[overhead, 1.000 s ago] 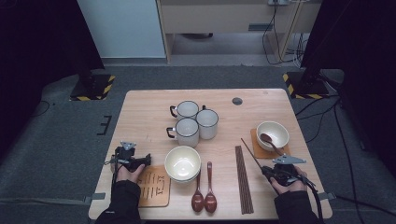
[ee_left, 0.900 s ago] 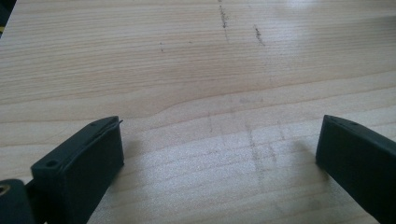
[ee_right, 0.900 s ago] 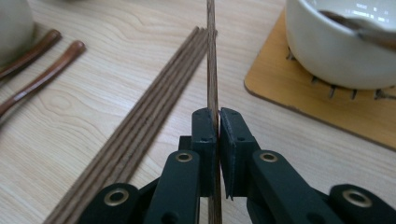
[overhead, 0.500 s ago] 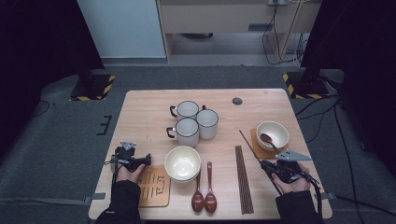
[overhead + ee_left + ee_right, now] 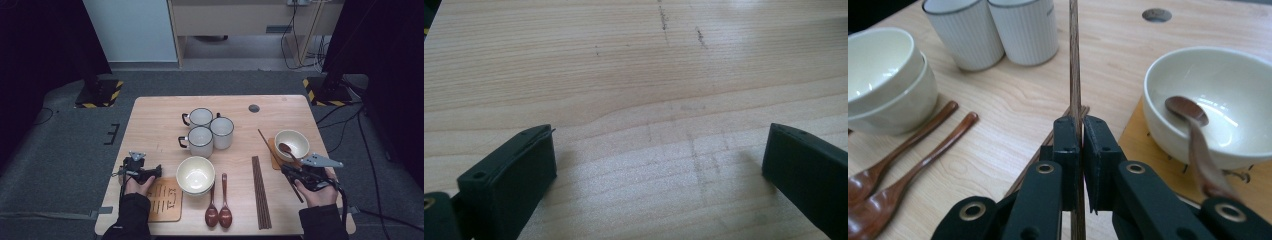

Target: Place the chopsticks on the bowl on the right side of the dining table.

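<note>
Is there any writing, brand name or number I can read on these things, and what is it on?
Dark engraved marks on the flat wooden coaster board near the left gripper: too small and blurred to read.
White ribbed mugs, cream bowls, brown wooden spoons, dark chopsticks: no writing visible.

Shown: 3 mugs (image 5: 201, 118), 2 bowls (image 5: 292, 143), 3 wooden spoons (image 5: 212, 214), 2 mats (image 5: 163, 200), several chopsticks (image 5: 260, 195).

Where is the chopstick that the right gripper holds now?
In the high view, the chopstick slants at table's right, between the chopstick bundle and the right bowl, clamped in the right gripper.
</note>
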A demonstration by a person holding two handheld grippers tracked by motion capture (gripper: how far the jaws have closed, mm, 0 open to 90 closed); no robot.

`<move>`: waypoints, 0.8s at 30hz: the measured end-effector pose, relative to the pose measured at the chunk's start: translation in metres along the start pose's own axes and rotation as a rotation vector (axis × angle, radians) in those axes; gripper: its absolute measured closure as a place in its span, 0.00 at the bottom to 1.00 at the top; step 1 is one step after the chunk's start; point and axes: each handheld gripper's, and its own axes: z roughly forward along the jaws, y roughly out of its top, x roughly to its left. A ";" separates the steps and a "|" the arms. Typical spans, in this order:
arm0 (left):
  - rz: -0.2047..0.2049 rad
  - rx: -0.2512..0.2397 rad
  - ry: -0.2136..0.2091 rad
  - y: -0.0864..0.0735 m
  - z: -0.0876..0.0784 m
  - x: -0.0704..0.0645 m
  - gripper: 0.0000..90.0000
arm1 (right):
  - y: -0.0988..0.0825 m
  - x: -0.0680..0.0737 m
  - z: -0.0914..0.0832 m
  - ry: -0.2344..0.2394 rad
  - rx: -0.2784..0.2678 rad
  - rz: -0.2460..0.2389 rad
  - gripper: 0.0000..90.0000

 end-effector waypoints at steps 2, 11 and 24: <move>-0.002 -0.002 0.000 0.000 0.000 0.000 0.00 | 0.004 0.000 -0.002 0.004 -0.010 0.001 0.95; 0.000 0.000 0.000 0.000 0.000 0.000 0.00 | 0.018 0.003 -0.005 0.021 -0.029 -0.003 0.95; -0.002 -0.002 0.000 0.000 0.000 0.000 0.00 | 0.035 -0.003 -0.010 0.021 -0.056 -0.010 0.95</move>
